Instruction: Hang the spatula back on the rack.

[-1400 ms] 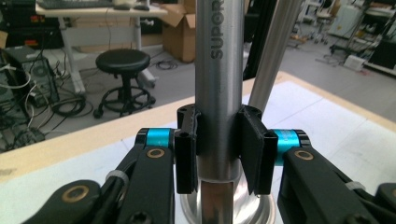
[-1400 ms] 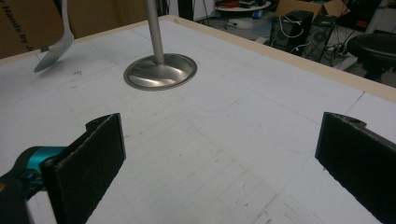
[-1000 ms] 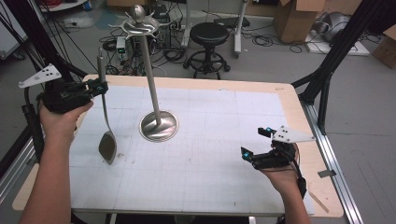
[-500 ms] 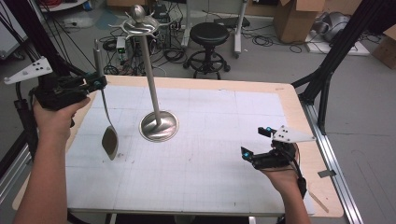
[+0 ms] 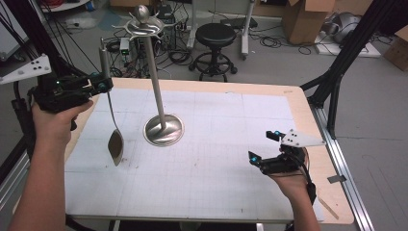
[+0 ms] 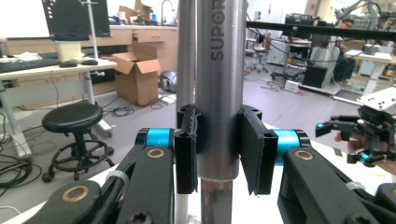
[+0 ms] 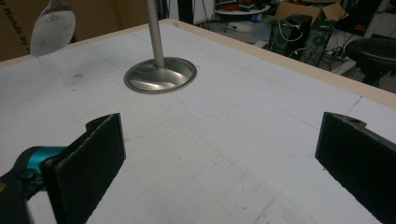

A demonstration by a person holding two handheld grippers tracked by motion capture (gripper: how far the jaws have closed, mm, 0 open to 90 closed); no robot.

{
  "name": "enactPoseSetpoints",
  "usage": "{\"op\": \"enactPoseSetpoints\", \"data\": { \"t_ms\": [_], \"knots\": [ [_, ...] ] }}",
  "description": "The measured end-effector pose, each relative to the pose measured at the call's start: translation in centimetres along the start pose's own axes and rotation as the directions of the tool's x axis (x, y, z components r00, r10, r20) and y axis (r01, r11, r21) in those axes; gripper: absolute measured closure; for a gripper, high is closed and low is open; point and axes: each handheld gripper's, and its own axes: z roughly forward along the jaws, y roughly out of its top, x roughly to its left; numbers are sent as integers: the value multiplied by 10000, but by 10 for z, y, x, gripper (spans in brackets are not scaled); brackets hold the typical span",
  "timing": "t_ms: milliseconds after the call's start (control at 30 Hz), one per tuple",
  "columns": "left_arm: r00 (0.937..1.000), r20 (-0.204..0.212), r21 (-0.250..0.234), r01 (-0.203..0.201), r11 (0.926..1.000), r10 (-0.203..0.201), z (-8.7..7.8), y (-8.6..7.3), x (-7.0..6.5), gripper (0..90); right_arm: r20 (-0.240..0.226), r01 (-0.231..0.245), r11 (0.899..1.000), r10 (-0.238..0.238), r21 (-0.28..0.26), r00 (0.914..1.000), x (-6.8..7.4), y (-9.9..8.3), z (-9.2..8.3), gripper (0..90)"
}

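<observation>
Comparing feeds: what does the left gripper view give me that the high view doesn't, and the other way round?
Left gripper view alone: the left tongs' pads pressed on both sides of the spatula handle, and lettering stamped on that handle.

High view alone: the spatula's blade hanging clear above the table, the hooks at the stand's top, and its round base.

Both: the left tongs shut on the spatula, the stand's pole close behind, the right tongs, and the black stool.

From above your side, the high view looks forward and down over the whole desk (image 5: 216,192). Your left hand-held gripper (image 6: 218,149) carries a camera pressed close to a steel handle (image 6: 219,70), facing the room level. Your right one looks low across the desk; it shares the stand base (image 7: 160,74) (image 5: 163,130) with the high view.
</observation>
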Motion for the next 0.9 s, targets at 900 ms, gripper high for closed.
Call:
{"op": "enactPoseSetpoints", "data": {
  "t_ms": [900],
  "knots": [
    [9986,-169,722,-489,9962,502,34,14,-15,691,-7,-9,10000,9,-45,10000,-1,0,-1,4]
  ]
}}
